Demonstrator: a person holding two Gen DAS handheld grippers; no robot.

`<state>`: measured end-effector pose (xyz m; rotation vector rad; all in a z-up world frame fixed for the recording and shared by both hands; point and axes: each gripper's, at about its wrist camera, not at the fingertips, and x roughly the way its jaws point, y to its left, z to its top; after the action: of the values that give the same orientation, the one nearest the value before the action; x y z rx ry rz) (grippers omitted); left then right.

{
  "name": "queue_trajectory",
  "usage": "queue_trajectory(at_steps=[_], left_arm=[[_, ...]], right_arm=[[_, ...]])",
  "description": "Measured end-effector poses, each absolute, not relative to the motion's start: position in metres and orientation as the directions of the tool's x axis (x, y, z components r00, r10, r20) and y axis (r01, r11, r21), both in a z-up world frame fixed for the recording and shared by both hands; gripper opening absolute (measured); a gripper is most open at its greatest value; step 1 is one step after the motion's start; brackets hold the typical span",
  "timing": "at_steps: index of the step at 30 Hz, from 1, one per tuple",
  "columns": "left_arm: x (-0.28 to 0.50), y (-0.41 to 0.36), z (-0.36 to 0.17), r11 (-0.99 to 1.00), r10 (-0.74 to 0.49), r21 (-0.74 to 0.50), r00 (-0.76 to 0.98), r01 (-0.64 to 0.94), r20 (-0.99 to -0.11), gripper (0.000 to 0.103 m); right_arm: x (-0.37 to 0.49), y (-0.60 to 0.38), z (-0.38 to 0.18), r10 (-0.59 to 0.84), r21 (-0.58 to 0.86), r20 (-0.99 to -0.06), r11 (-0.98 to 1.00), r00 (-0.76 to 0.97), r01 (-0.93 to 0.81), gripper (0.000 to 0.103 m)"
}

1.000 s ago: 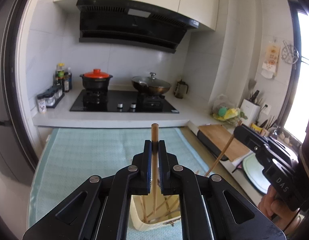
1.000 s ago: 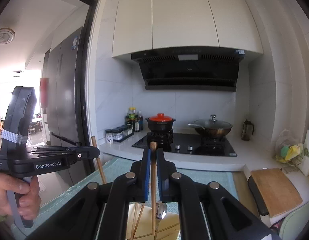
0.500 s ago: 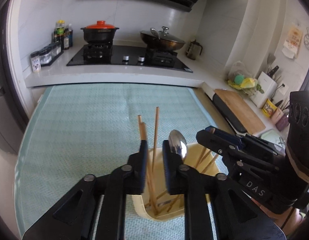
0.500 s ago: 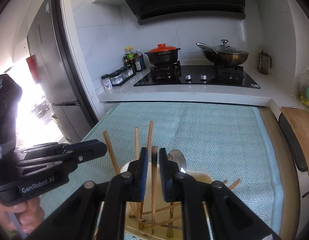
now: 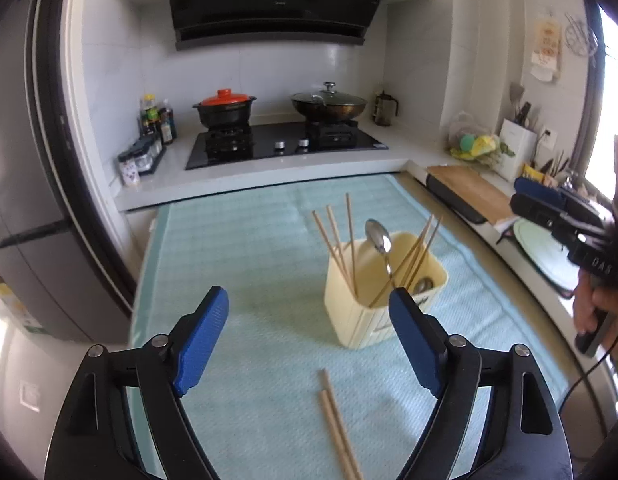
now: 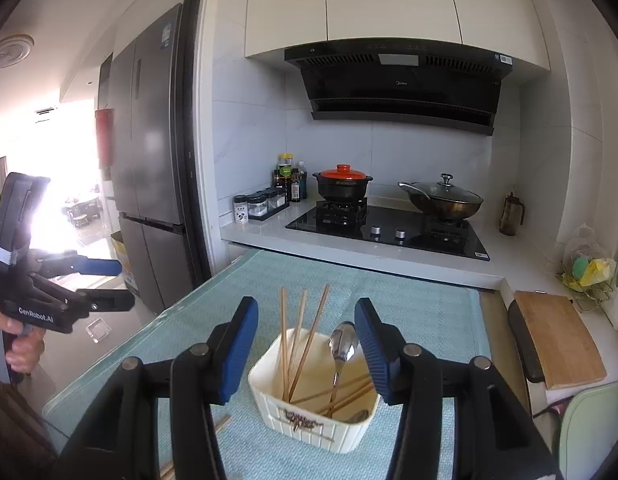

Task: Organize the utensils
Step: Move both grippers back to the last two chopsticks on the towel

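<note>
A cream utensil holder (image 5: 383,300) stands on the teal mat (image 5: 245,248); it also shows in the right wrist view (image 6: 313,412). It holds several wooden chopsticks (image 5: 337,240) and a metal spoon (image 5: 379,240), also seen in the right wrist view (image 6: 341,348). Two chopsticks (image 5: 337,428) lie flat on the mat below my left gripper (image 5: 309,340), which is open and empty, back from the holder. My right gripper (image 6: 307,348) is open and empty just above the holder. The right gripper also shows at the left wrist view's right edge (image 5: 565,216), the left gripper at the right wrist view's left edge (image 6: 69,284).
A counter behind the mat carries a hob (image 5: 281,144) with a red-lidded pot (image 5: 225,110) and a wok (image 5: 329,104), plus spice jars (image 5: 143,152). A fridge (image 6: 149,160) stands left. A cutting board (image 6: 557,336) lies to the right.
Both grippers opened and let their chopsticks drop into the holder. Both pulled up and back from it; the left gripper moved left and farther back.
</note>
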<state>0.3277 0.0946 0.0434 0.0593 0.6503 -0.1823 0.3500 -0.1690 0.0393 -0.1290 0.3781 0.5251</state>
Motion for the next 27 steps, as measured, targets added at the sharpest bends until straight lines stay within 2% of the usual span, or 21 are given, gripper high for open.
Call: queue_trajectory(at_steps=[5, 8, 11, 15, 19, 27], left_arm=[[0.262, 0.112, 0.023, 0.985, -0.091, 0.06, 0.781, 0.162, -0.618, 0.094], [0.24, 0.113, -0.007, 0.992, -0.079, 0.027, 0.77, 0.124, -0.633, 0.096], [0.228, 0.107, -0.051, 0.993, -0.111, -0.049, 0.742, 0.105, -0.661, 0.096], [0.219, 0.092, -0.108, 0.995, -0.094, -0.079, 0.706, 0.054, -0.702, 0.096], [0.219, 0.083, -0.139, 0.995, -0.085, -0.094, 0.678, 0.024, -0.731, 0.096], [0.244, 0.086, -0.164, 0.993, -0.1, -0.115, 0.642, 0.019, -0.76, 0.096]], right_arm=[[0.288, -0.191, 0.021, 0.421, -0.098, -0.374, 0.868, 0.826, -0.487, 0.051], [0.263, -0.197, -0.008, 0.373, -0.118, -0.389, 0.887, 0.842, -0.447, 0.051], [0.247, -0.198, -0.047, 0.36, -0.076, -0.433, 0.899, 0.827, -0.431, 0.051], [0.229, -0.192, -0.11, 0.32, -0.036, -0.516, 0.918, 0.795, -0.394, 0.051], [0.217, -0.188, -0.154, 0.323, 0.038, -0.59, 0.927, 0.74, -0.374, 0.051], [0.213, -0.183, -0.17, 0.332, 0.057, -0.627, 0.922, 0.705, -0.384, 0.051]])
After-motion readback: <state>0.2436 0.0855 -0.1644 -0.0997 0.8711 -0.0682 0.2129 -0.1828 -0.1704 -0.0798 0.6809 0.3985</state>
